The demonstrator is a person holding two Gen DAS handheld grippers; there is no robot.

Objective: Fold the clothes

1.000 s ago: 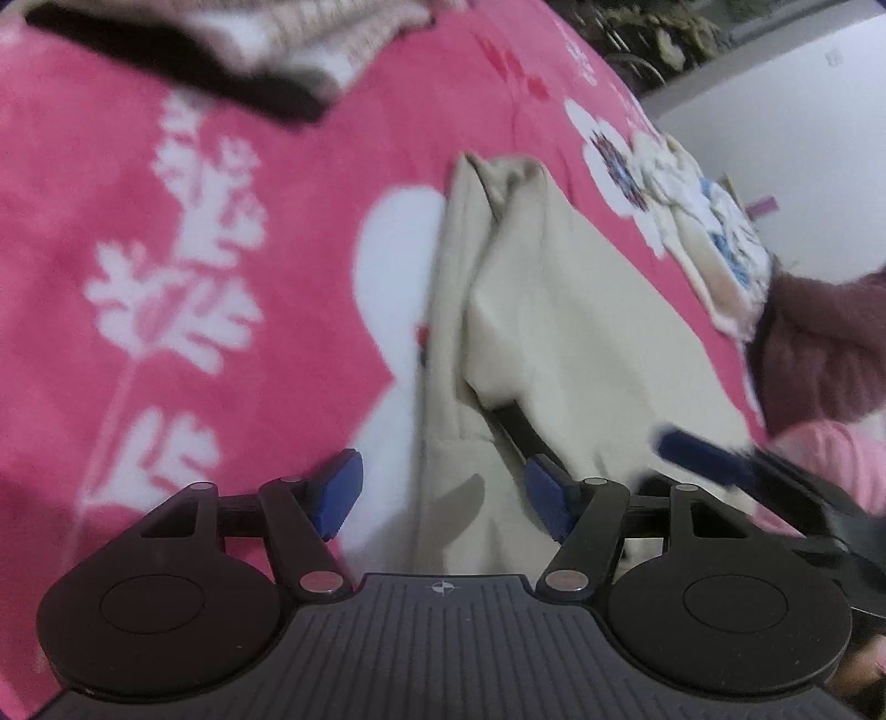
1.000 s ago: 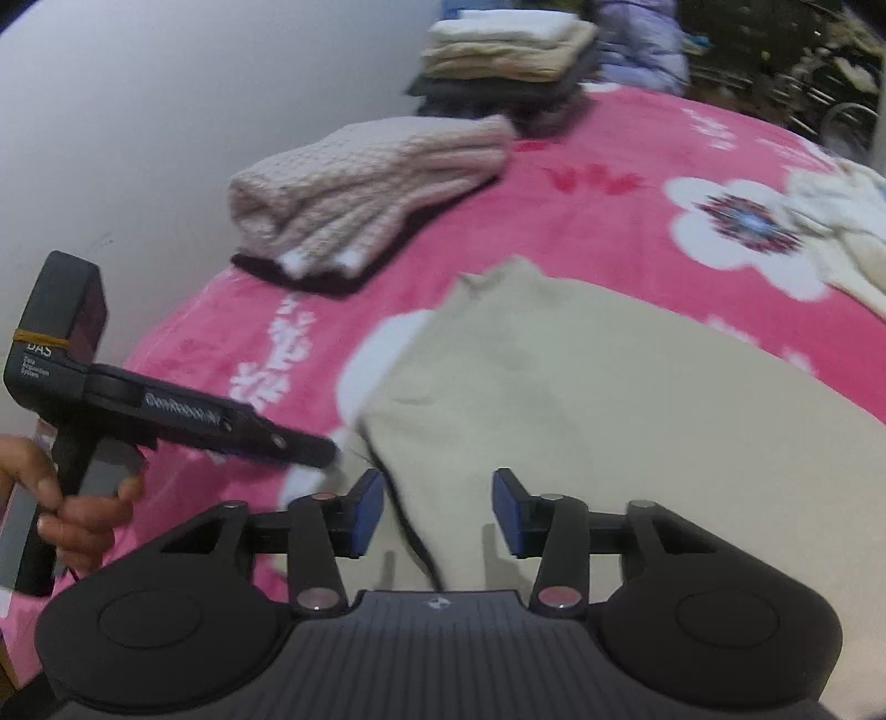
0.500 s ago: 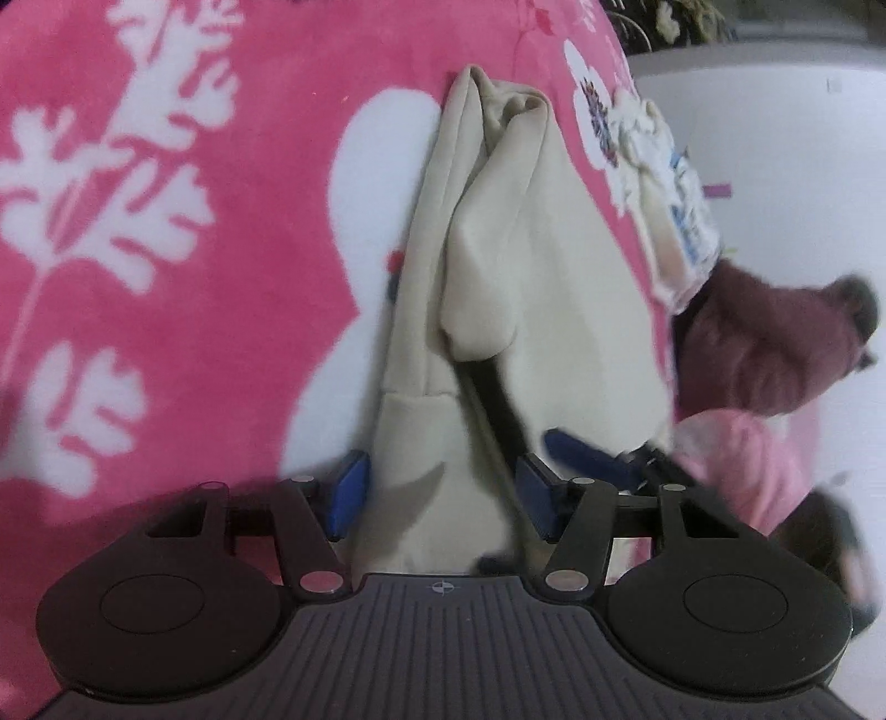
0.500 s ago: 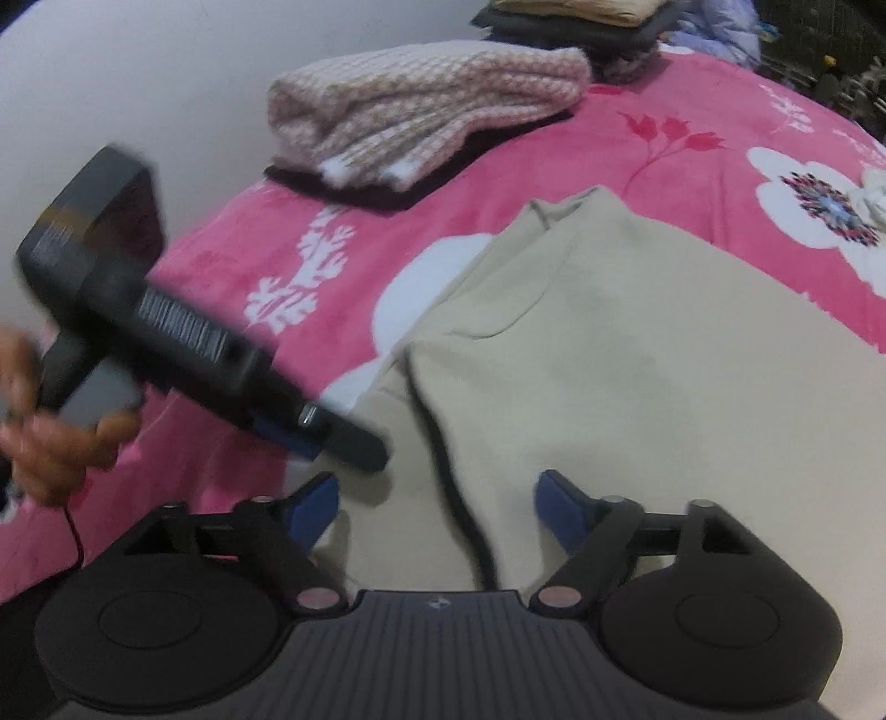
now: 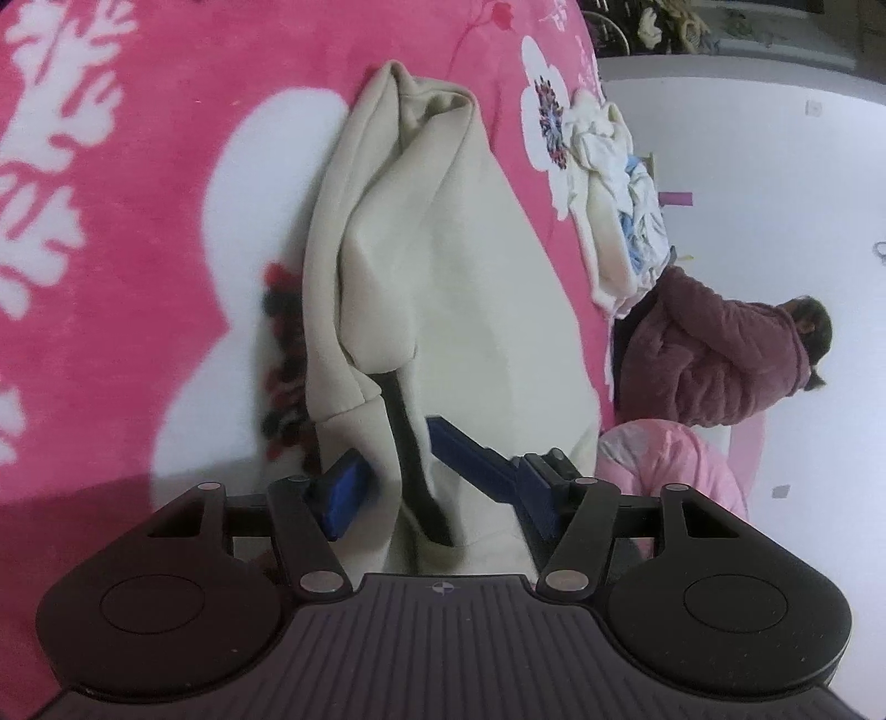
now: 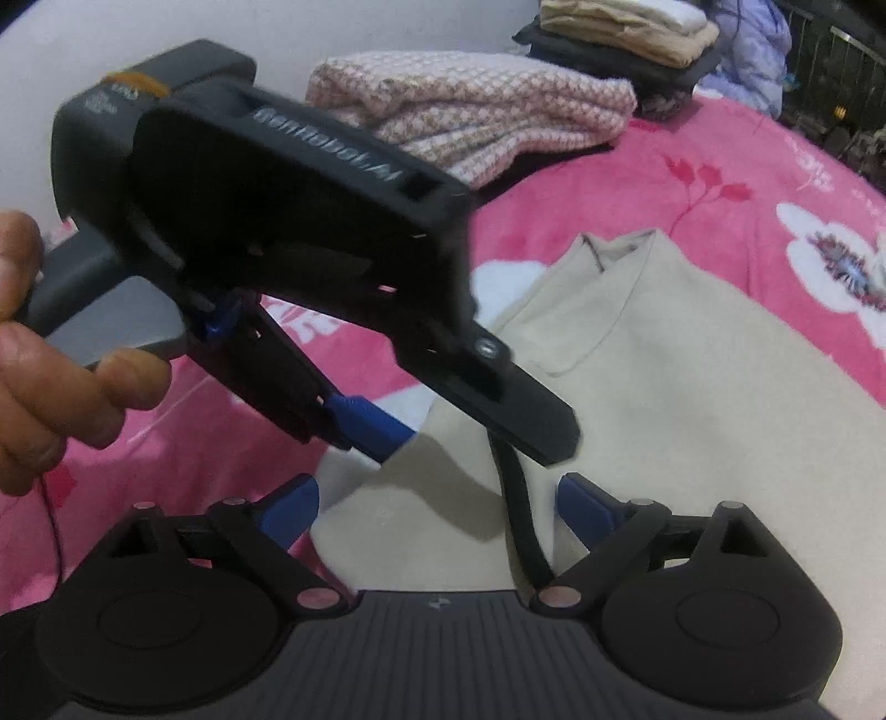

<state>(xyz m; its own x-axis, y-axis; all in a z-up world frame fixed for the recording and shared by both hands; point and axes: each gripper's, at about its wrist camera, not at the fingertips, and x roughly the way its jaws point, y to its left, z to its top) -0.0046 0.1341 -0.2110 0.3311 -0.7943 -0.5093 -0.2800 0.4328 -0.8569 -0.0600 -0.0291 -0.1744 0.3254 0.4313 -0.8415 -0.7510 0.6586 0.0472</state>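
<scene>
- Cream top (image 5: 470, 310) spread flat on the pink blanket (image 5: 138, 277), collar (image 6: 620, 249) at the far end, near hem under both grippers.
- Left edge doubled into a soft ridge, with a sleeve (image 5: 382, 266) folded in along it; a black band (image 5: 412, 465) runs along the sleeve's near end.
- Soft, light, limp knit by the look of it: likely to sag and drag on the fleecy blanket, so better lifted than slid.
- Best hold probably at the near hem and the thick sleeve fold, where several layers give the pads something to bite.
- Left gripper (image 5: 443, 493) released, jaws spread wide astride the sleeve end and band, nothing pinched.
- Right gripper (image 6: 437, 509) also released, jaws wide over the near hem; possibly brushing the cloth, hard to tell from this angle.
- Left gripper (image 6: 476, 426) seen from the right wrist hanging just above the same hem.
- Folded knit (image 6: 470, 116) and a stack (image 6: 620, 27) far left; crumpled white clothes (image 5: 620, 205) far right.
</scene>
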